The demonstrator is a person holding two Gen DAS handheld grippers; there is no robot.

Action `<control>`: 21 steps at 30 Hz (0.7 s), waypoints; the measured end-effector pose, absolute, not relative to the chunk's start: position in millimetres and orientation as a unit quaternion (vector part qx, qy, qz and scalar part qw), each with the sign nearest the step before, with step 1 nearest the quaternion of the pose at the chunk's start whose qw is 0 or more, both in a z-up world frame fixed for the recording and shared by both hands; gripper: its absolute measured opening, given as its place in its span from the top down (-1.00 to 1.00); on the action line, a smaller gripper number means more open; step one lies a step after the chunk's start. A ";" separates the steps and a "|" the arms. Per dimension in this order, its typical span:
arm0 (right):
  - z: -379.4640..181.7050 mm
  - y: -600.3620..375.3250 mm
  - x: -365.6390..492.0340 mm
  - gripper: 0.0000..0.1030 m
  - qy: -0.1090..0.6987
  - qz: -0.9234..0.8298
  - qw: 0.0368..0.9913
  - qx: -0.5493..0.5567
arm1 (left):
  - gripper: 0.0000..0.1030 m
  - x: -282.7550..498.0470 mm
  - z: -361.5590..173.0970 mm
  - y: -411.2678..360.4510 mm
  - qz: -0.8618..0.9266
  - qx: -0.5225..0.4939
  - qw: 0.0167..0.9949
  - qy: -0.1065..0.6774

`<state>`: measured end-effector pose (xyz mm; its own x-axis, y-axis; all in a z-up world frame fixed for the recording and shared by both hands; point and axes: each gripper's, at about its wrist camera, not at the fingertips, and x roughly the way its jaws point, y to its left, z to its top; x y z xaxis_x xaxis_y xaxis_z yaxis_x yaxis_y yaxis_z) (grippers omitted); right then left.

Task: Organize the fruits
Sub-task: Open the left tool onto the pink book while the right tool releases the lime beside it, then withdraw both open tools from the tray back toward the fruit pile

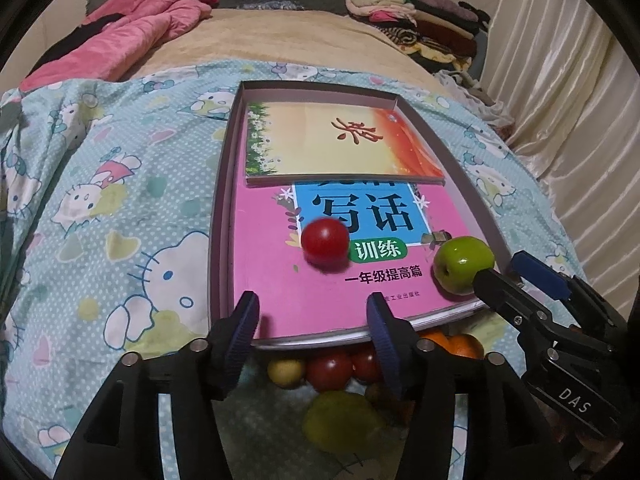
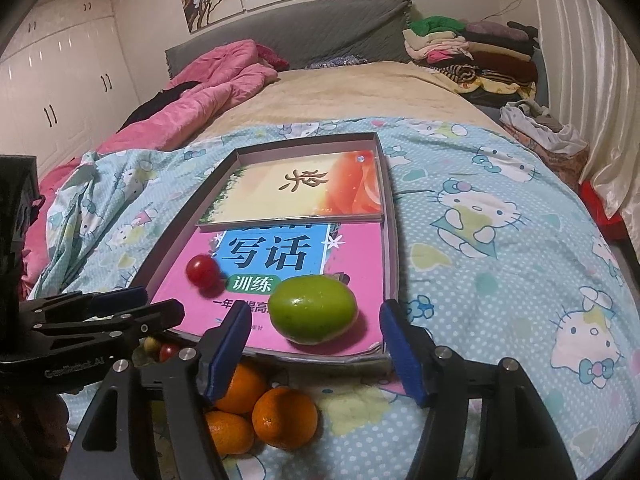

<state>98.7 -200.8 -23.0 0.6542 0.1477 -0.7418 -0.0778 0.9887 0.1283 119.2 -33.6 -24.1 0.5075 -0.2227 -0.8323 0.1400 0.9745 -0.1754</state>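
A shallow box (image 1: 224,200) lies on the bed with a pink book (image 1: 272,272) inside it. On that book rest a red tomato (image 1: 325,242) (image 2: 202,269) and a green fruit (image 1: 464,264) (image 2: 312,308). My left gripper (image 1: 312,304) (image 2: 160,302) is open at the book's near edge with nothing between its fingers; the tomato lies just beyond them. My right gripper (image 2: 315,312) (image 1: 502,268) is open too. The green fruit sits between its fingertips, with a gap on both sides.
Loose fruit lies on the blue cartoon-print sheet (image 2: 500,280) below the box's near edge: oranges (image 2: 280,416), red tomatoes (image 1: 330,368), a small yellowish fruit (image 1: 286,370) and a yellow-green pear (image 1: 340,420). A second book (image 1: 340,140) fills the box's far half. A pink quilt (image 2: 208,92) and folded clothes (image 2: 472,52) lie far back.
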 end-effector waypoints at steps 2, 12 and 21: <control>-22.1 -201.5 97.7 -0.31 0.410 0.063 0.909 0.045 | -0.24 117.3 -20.7 -31.8 -0.107 -0.048 0.869 0.480; -21.0 -210.7 93.5 -0.43 0.411 0.047 0.909 0.055 | -0.46 107.9 -1.2 -25.5 -0.114 -0.062 0.880 0.457; -15.2 -220.7 86.7 -0.57 0.405 0.035 0.911 0.067 | -0.57 98.9 7.5 -15.4 -0.098 -0.062 0.888 0.445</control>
<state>86.7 -220.7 -15.2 0.6698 0.1188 -0.7330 -0.0105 0.9885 0.1506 98.9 -15.4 7.5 0.5849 -0.2289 -0.7781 0.1180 0.9732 -0.1976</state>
